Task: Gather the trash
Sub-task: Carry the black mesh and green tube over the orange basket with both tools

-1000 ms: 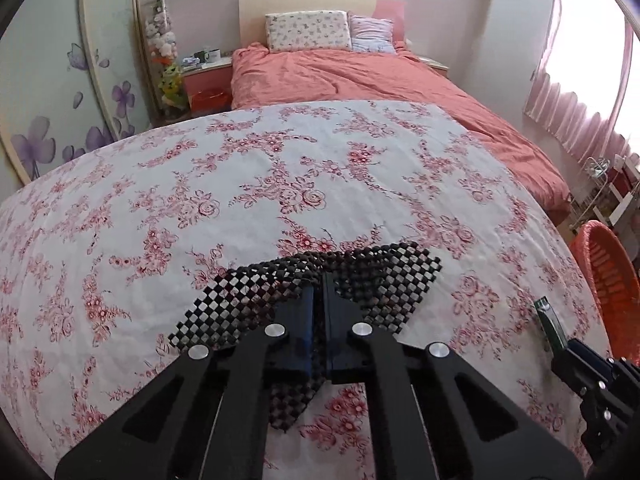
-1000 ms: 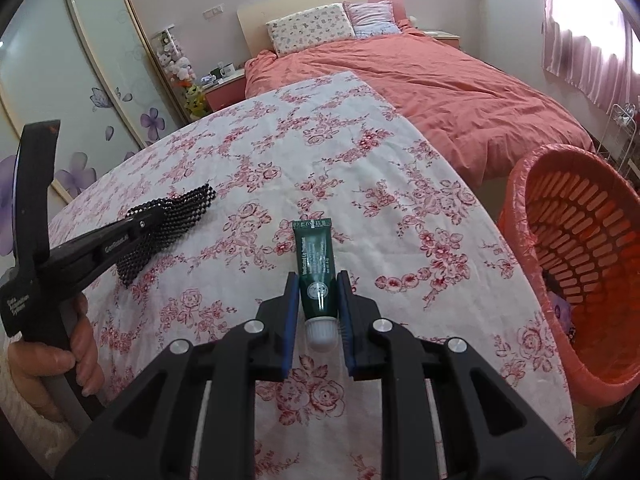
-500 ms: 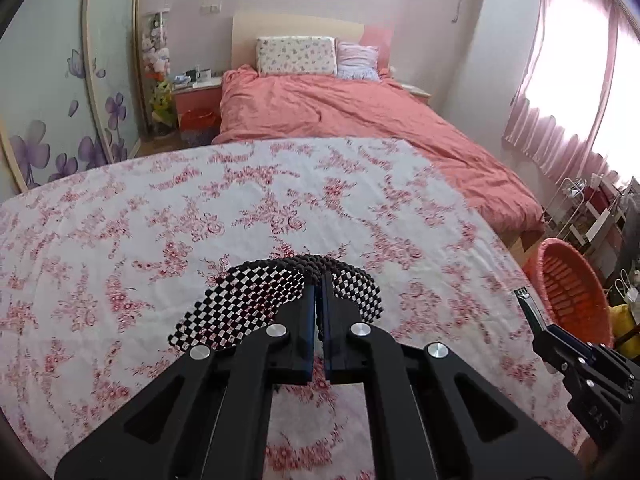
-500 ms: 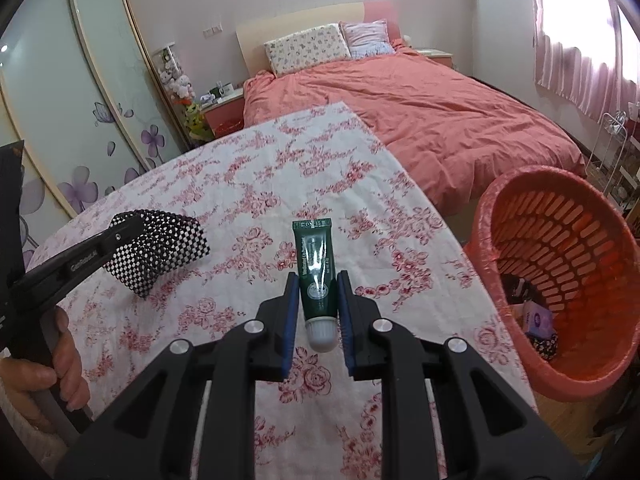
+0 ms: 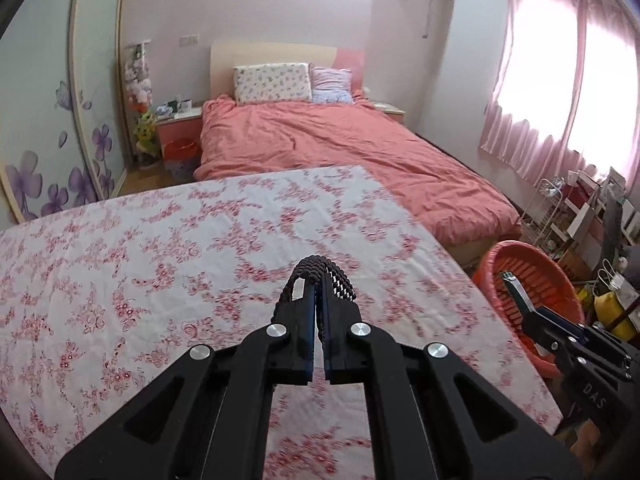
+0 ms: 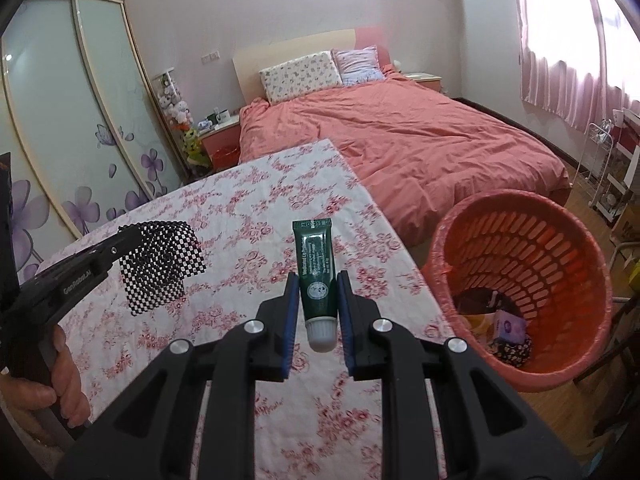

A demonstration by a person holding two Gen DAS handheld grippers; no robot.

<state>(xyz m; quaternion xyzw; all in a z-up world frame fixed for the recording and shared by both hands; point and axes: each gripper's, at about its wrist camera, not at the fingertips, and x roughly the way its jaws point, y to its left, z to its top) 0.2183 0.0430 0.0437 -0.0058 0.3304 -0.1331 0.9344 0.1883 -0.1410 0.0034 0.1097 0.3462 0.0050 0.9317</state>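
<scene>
My left gripper (image 5: 317,300) is shut on a black-and-white checkered mesh mat (image 5: 320,274), held folded above the floral tablecloth (image 5: 160,260); the mat also hangs from it in the right wrist view (image 6: 160,266). My right gripper (image 6: 318,292) is shut on a dark green tube (image 6: 316,268) with a white cap, held above the table's right part. The orange slotted trash basket (image 6: 532,248) stands on the floor right of the table, with some trash inside. In the left wrist view the right gripper (image 5: 532,316) and tube sit in front of the basket (image 5: 560,296).
A bed with a coral duvet (image 6: 400,136) lies beyond the table. A wardrobe with purple flowers (image 6: 80,120) is at the left. A wire rack and clutter (image 5: 580,220) stand by the pink curtains at the right.
Both grippers have risen and swung right. The mat has lifted off the tablecloth and folded. The tube has come closer to the basket, which now shows more fully.
</scene>
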